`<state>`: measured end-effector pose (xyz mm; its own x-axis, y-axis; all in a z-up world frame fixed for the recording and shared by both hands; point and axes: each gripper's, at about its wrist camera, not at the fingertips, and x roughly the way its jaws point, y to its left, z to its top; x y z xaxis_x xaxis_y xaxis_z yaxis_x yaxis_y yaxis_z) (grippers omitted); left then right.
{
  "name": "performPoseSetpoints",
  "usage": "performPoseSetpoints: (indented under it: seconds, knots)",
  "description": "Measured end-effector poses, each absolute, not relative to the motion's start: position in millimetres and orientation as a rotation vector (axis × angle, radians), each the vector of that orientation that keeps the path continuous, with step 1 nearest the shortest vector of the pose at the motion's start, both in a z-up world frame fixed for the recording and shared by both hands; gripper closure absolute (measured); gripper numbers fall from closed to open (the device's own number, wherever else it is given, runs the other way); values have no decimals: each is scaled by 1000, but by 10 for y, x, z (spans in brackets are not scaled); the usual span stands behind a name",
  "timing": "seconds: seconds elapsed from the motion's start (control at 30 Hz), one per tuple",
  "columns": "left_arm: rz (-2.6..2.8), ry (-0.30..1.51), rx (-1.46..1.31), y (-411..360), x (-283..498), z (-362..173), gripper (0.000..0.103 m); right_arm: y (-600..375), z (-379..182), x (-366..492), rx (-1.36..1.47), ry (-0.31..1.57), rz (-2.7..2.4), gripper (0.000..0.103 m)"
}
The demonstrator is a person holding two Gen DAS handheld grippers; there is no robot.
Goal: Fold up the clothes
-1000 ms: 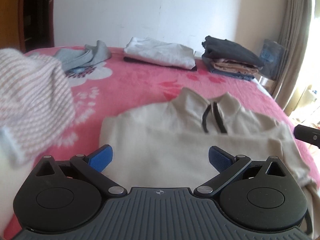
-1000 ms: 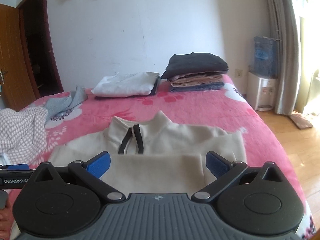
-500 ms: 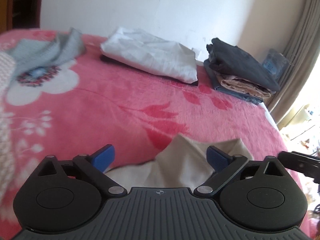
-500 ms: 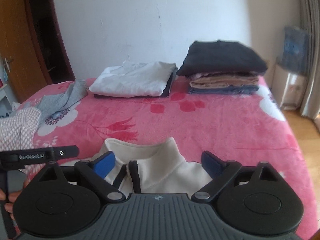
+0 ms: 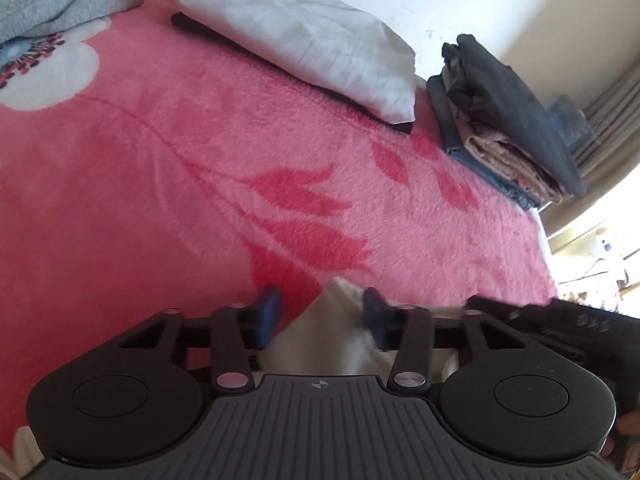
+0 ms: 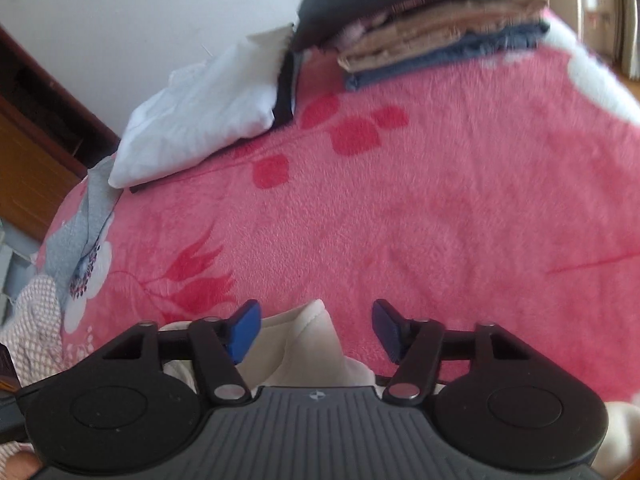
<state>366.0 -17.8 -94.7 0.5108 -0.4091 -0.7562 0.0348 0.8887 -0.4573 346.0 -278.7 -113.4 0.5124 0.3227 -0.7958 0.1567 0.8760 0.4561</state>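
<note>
Cream pullover (image 6: 304, 344): soft, light, likely floppy. Your left gripper (image 5: 320, 318) and right gripper (image 6: 316, 330) both gape around its collar; pinch there.

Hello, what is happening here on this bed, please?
A person is folding a cream sweater on a pink blanket. The left gripper and right gripper are both open, each with a collar point between its fingers, not yet gripped. Folded piles, a white one and a dark-topped stack, wait farther back.
</note>
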Motion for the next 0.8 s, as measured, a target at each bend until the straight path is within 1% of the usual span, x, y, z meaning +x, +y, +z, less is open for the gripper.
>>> performPoseSetpoints:
  seconds: [0.03, 0.07, 0.1, 0.2, 0.43, 0.57, 0.63, 0.73, 0.8]
  knots:
    - [-283, 1006, -417, -196, 3670, -950, 80, -2778, -1154, 3472, 522, 1049, 112, 56]
    - [-283, 993, -407, -218, 3657, -937, 83, -2770, -1174, 3484, 527, 1058, 118, 70]
    - [-283, 979, -396, -240, 3643, -924, 87, -2762, -1177, 3482, 526, 1059, 124, 81]
    - [-302, 924, -382, -253, 3542, -840, 92, -2736, -1110, 3406, 491, 1025, 146, 87]
    - [-446, 762, -344, -118, 3035, -402, 94, -2764, -731, 3004, 440, 924, 250, 89]
    - [-540, 678, -259, -13, 2563, -205, 94, -2686, -428, 2558, 310, 844, 331, 89]
    - [-588, 637, -207, 27, 2306, -141, 94, -2598, -408, 2269, 212, 822, 359, 89]
    - [-646, 641, -74, 41, 1891, -248, 93, -2443, -457, 1814, 50, 800, 391, 88]
    - [-683, 709, -4, 25, 1692, -420, 89, -2340, -489, 1511, -58, 784, 411, 86]
